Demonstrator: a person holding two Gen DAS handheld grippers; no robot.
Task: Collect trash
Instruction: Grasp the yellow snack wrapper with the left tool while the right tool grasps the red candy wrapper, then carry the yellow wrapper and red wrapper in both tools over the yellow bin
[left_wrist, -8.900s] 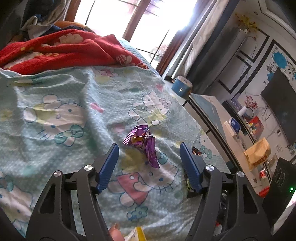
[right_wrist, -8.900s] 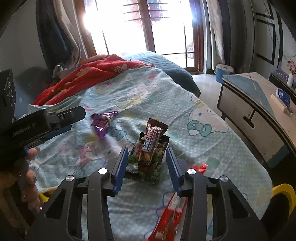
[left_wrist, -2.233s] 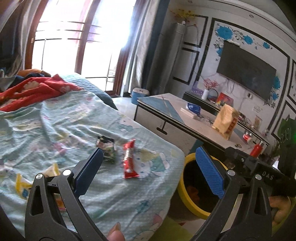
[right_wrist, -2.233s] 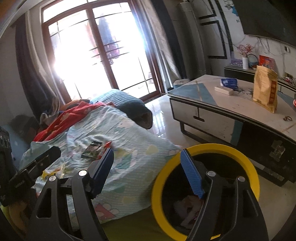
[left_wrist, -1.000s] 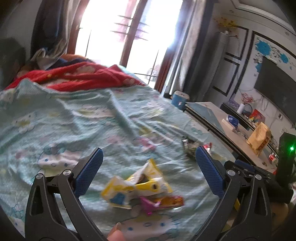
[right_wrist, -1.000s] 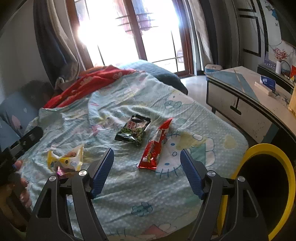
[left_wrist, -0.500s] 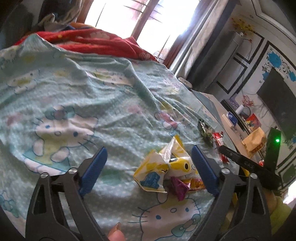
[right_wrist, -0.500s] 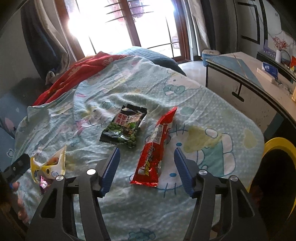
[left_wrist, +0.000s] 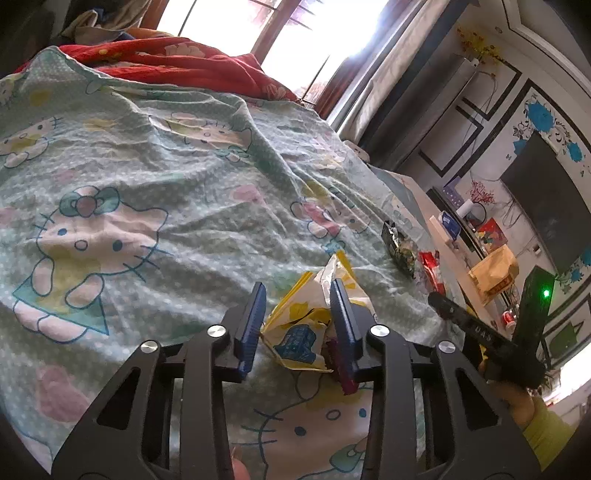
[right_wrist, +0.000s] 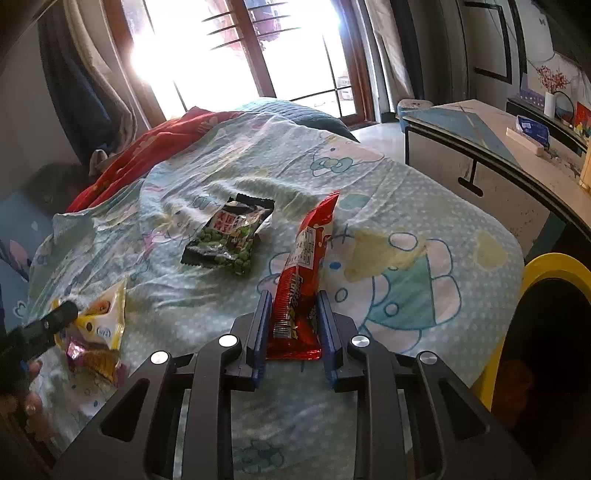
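Observation:
A crumpled yellow and white wrapper lies on the cartoon-cat bedsheet, with a small pink wrapper under it. My left gripper is closing on the yellow wrapper, and both pads touch it. A long red snack wrapper lies on the sheet further right. My right gripper is closing on its near end, with both pads against its edges. A green pea packet lies flat just beyond. The right wrist view also shows the yellow wrapper at lower left.
A yellow-rimmed bin stands off the bed's right edge. Beyond it runs a low table with small items. A red blanket is bunched at the far end of the bed. A hand and sleeve hold the other gripper.
Both pairs of jaws have narrowed from wide apart until they touch the wrappers. Both grippers have come down and closer to the bed.

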